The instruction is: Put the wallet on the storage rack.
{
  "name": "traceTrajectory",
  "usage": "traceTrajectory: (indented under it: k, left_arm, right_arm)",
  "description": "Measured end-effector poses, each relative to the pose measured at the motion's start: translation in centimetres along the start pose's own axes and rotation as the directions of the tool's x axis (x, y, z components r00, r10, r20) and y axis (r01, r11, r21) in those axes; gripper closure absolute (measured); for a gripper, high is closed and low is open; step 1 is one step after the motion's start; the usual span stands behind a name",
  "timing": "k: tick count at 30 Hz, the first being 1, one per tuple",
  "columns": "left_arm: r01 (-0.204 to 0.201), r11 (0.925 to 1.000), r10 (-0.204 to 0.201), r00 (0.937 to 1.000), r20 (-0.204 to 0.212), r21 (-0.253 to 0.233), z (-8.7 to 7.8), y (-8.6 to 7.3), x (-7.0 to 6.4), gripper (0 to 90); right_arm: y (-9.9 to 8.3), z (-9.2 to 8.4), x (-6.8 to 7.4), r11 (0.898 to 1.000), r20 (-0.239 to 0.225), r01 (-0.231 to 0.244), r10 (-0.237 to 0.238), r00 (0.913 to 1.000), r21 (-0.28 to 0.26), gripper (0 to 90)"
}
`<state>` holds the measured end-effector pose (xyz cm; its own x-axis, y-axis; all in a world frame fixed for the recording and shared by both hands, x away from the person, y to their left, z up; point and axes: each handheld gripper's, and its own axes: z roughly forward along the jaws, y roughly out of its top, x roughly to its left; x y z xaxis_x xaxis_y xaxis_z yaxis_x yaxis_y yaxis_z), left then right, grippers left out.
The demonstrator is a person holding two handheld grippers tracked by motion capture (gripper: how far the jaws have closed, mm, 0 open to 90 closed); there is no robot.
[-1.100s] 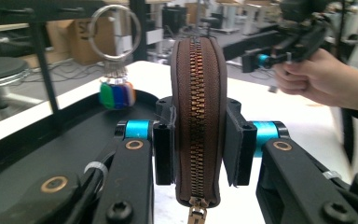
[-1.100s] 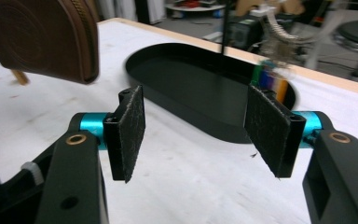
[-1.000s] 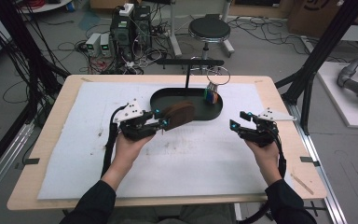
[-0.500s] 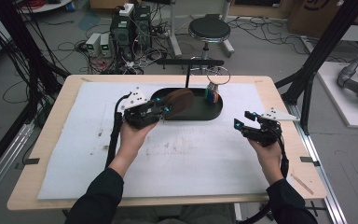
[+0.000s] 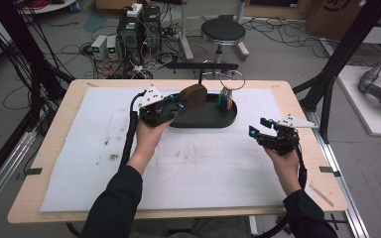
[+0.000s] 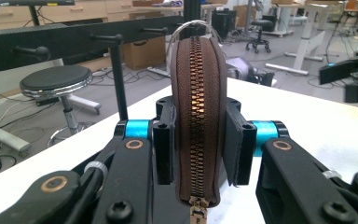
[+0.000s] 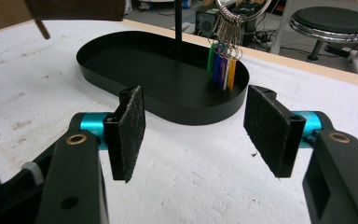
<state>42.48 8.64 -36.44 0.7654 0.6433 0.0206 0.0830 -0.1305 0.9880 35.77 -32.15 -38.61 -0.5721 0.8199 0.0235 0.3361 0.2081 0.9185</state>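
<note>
At the centre top of the high view we see the black oval tray [image 5: 206, 119] on the bench [image 5: 54, 148], holding coloured key tags [image 5: 225, 100] at its right end. Our left claw [image 5: 178, 106] grips a brown zippered pouch [image 5: 192, 94] above the tray's left end. The left gripper view shows its zipper upright between the pads. The right claw [image 5: 258, 130] gapes empty, centre right.

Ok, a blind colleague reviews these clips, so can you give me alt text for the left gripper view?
The left gripper clamps a brown zippered pouch upright between its two black jaws, brass zipper facing the camera. Behind it stand a black rack post, a round stool on the floor and the white-covered table.
</note>
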Motion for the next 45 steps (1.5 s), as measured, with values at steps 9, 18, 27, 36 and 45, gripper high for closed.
traceTrajectory:
  k: [9, 18, 27, 36, 45]
  left_arm:
    - [0.039, 0.9979, -0.036, 0.9979, -0.053, 0.052, 2.2, -1.6, 1.1, 68.7]
    - [0.061, 0.9928, -0.054, 0.9964, -0.066, 0.103, 4.1, -3.1, 1.4, 68.6]
    - [0.102, 0.9887, -0.092, 0.9916, -0.091, 0.11, 5.5, -4.8, 1.8, 68.6]
    - [0.108, 0.9881, -0.095, 0.9885, -0.118, 0.109, 6.6, -6.2, 2.0, 68.5]
    - [0.135, 0.9857, -0.124, 0.9864, -0.108, 0.101, 7.5, -6.8, 2.1, 67.7]
  right_arm:
    - [0.0, 0.1, 0.0, 1.0, -0.002, 0.006, -0.006, 1.0, 0.003, 39.3]
    - [0.0, 0.2, 0.0, 1.0, -0.006, 0.013, -0.013, 0.9999, 0.006, 39.3]
    - [-0.1, 0.2, 0.0, 1.0, -0.013, 0.01, -0.01, 0.9999, 0.007, 39.2]
    - [-0.1, 0.3, -0.1, 1.0, -0.015, 0.006, -0.006, 0.9999, 0.005, 39.3]
    - [-0.3, 0.0, -0.1, 1.0, -0.006, 0.011, -0.011, 0.9999, 0.013, 39.3]
